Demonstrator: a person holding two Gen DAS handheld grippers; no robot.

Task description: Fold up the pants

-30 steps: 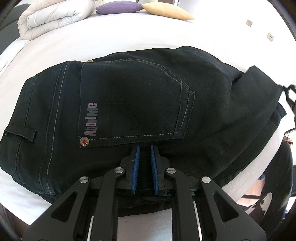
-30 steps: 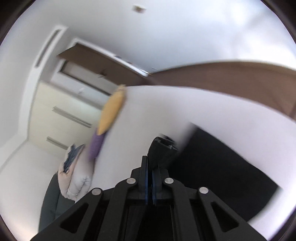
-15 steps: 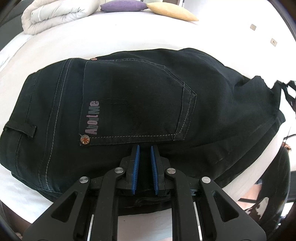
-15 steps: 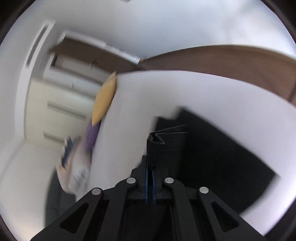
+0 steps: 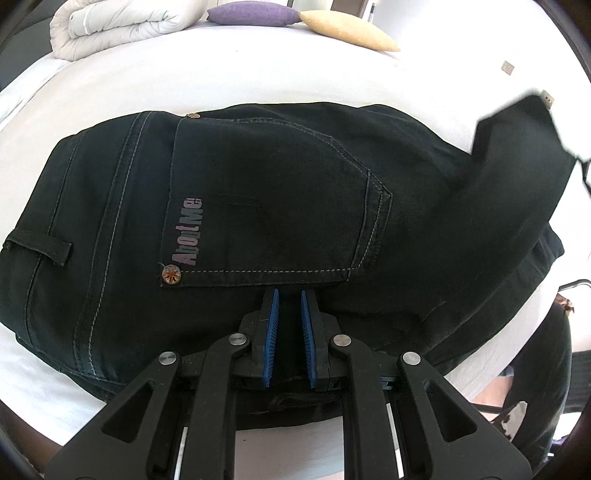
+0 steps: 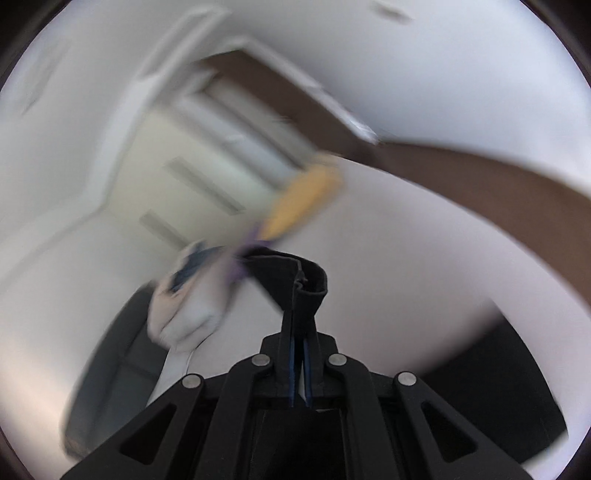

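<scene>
Black pants (image 5: pixel 258 206) lie on the white bed (image 5: pixel 229 77), waistband to the left, back pocket with an "AboutMe" label facing up. My left gripper (image 5: pixel 287 295) rests low on the pants just below the pocket seam, its blue pads a small gap apart with nothing between them. My right gripper (image 6: pixel 298 325) is shut on the folded hem of a pant leg (image 6: pixel 295 277) and holds it up in the air. That lifted leg also shows at the right edge of the left wrist view (image 5: pixel 517 173). The right wrist view is motion-blurred.
A rolled white duvet (image 5: pixel 118 26), a purple pillow (image 5: pixel 251 13) and a yellow pillow (image 5: pixel 347 33) lie at the far end of the bed. A brown headboard (image 6: pixel 498 184) and pale cabinets (image 6: pixel 207 162) stand behind. The bed's front edge is just under my left gripper.
My right gripper has lifted the pant leg higher and swung it; the leg rises at the right of the left wrist view. My left gripper has stayed on the pants.
</scene>
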